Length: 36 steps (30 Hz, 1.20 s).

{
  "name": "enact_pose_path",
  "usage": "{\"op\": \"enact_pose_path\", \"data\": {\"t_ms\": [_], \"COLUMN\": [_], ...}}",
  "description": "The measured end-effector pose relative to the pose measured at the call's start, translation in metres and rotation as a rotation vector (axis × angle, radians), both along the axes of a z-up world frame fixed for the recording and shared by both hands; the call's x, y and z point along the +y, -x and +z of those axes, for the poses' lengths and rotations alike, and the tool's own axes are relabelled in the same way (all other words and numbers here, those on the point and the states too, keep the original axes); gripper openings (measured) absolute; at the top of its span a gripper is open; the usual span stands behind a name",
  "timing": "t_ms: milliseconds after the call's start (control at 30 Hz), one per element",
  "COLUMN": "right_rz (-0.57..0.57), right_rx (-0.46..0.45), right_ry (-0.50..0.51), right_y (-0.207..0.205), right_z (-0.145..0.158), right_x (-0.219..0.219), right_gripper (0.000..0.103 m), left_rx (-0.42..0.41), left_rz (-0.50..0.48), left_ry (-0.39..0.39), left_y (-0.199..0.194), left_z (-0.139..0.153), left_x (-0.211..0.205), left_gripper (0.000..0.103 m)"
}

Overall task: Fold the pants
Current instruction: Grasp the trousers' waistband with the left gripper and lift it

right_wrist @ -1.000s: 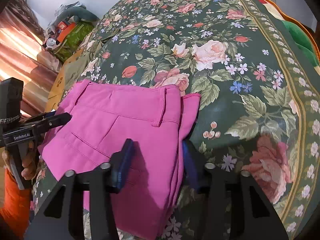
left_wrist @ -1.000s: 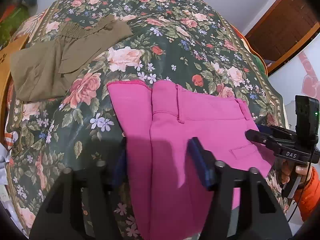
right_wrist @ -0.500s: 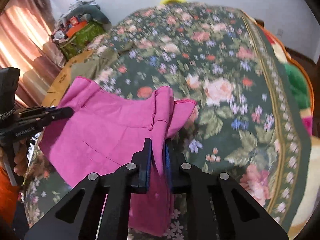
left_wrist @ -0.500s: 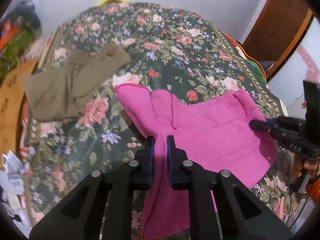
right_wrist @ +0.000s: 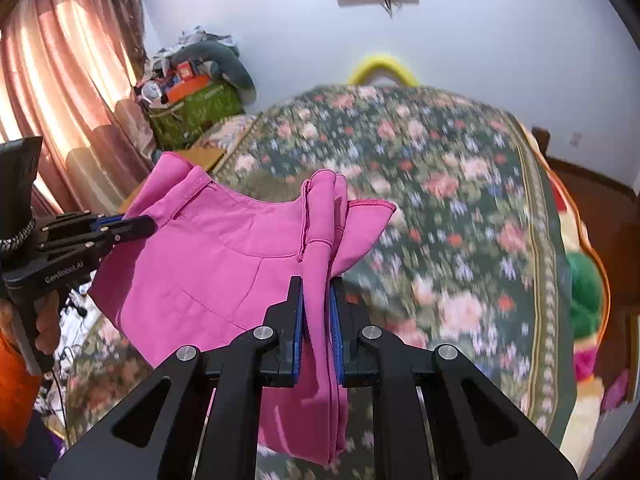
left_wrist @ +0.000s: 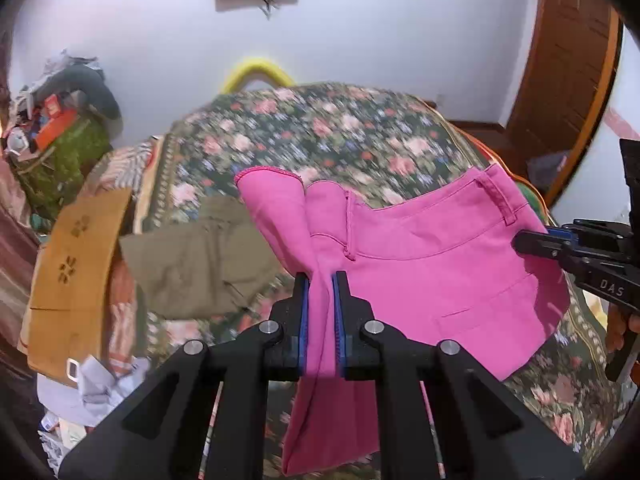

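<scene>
Pink cloth, the pants, hangs lifted above the floral bed, filling the middle of both views. My left claw is clamped on a bunched fold near the waistband; my right claw pinches the opposite end the same way. The fabric looks light, soft and droopy, so I judge waistband corners the surest hold. Olive pants lie at middle left.

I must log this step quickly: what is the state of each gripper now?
Left gripper: closed, holding the pink pants.
Right gripper: closed, holding the same pink pants at the other side.
</scene>
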State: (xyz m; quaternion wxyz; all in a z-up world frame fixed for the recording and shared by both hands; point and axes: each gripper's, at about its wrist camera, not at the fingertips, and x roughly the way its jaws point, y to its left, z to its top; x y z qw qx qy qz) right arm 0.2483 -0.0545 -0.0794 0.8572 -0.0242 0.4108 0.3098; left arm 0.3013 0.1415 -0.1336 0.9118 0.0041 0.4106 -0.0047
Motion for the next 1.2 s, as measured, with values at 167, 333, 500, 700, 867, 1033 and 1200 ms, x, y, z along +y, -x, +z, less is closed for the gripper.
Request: {"op": "enact_pose_path", "data": {"t_ms": [167,333,500,700,867,1033,1200], "right_rz": [0.013,0.030,0.052,0.085,0.096,0.090,0.096], "right_rx": [-0.036,-0.060,-0.068,-0.049,-0.031,-0.014,0.003], "right_ry": [-0.023,-0.019,0.003,0.060,0.093,0.093,0.105], "right_y": [-0.017,-0.037,-0.055,-0.081,-0.098,-0.110,-0.123], "right_z": [0.017,0.020,0.010,-0.013,-0.036,-0.065,-0.095], "right_x": [0.031,0.067,0.102,0.148,0.178,0.196,0.205], "right_gripper": [0.011,0.011,0.011,0.011,0.011,0.011,0.011], "left_rx": [-0.025,-0.045,-0.031,0.032,0.053,0.071,0.083], "left_rz": [0.058,0.123,0.187,0.239,0.263,0.299,0.309], "left_ry": [-0.007,-0.003,-0.011,-0.072,-0.126,-0.106,-0.105], "left_y": [-0.016,-0.033,-0.052,-0.078,-0.103,-0.126,-0.141], "left_z": [0.012,0.019,0.005,-0.029,-0.057,-0.087,-0.124], "left_x": [0.032,0.068,0.103,0.133,0.153,0.176,0.190], "left_gripper": [0.011,0.011,0.011,0.011,0.011,0.011,0.011]}}
